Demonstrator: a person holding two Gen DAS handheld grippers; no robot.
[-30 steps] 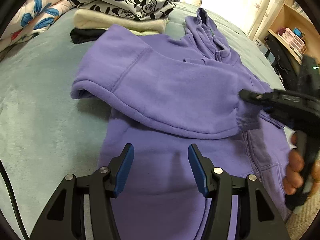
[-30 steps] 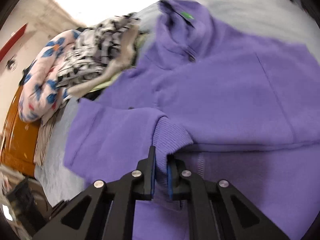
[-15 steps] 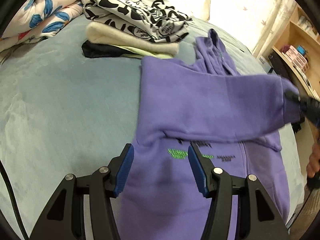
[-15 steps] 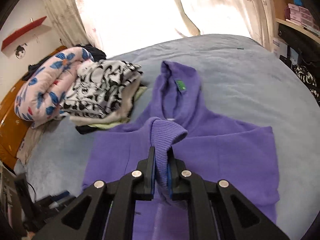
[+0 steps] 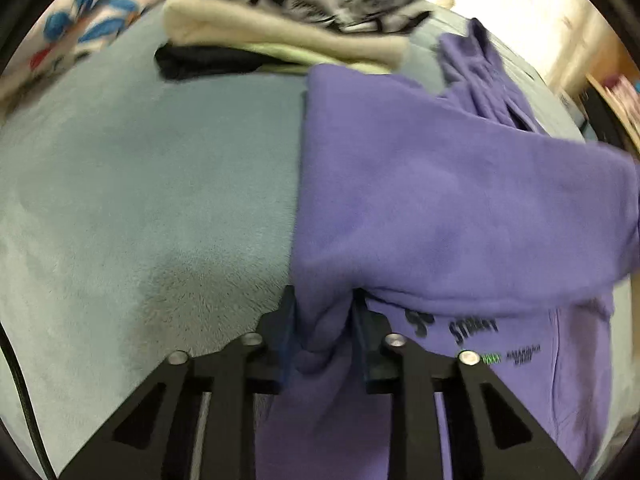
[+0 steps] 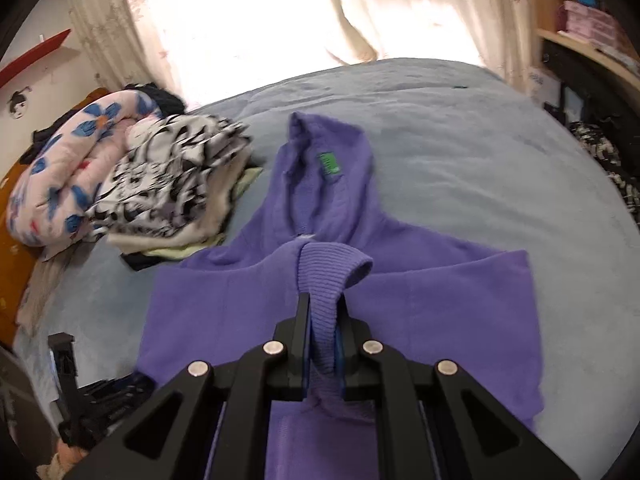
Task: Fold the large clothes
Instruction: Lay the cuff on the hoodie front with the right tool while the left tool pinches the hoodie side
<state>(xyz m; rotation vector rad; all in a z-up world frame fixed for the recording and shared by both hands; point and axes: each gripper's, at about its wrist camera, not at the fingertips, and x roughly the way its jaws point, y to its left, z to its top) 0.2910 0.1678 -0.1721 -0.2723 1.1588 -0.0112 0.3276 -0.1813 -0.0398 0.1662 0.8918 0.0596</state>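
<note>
One purple hoodie (image 6: 420,300) lies spread on the grey-blue bedspread (image 6: 500,152), filling the lower middle of the right wrist view, its hood pointing up the frame with a green label (image 6: 329,163) inside the neck. A sleeve is drawn across the body, and its ribbed cuff (image 6: 326,276) stands up at frame centre.

The right gripper (image 6: 322,320) is clamped nearly closed on that cuff, the knit squeezed between its pads. The left gripper (image 5: 325,320), at the bottom middle of its own view, is closing, with a bunched fold at the hoodie's left edge between the jaws.

Only the left wrist view shows dark and green lettering (image 5: 472,328) on the chest, at lower right under the crossed sleeve. Only the right wrist view shows the curtains (image 6: 420,4) and shelf (image 6: 580,44) along the top. Both show folded clothes (image 6: 168,184), blurred in the left wrist view.
</note>
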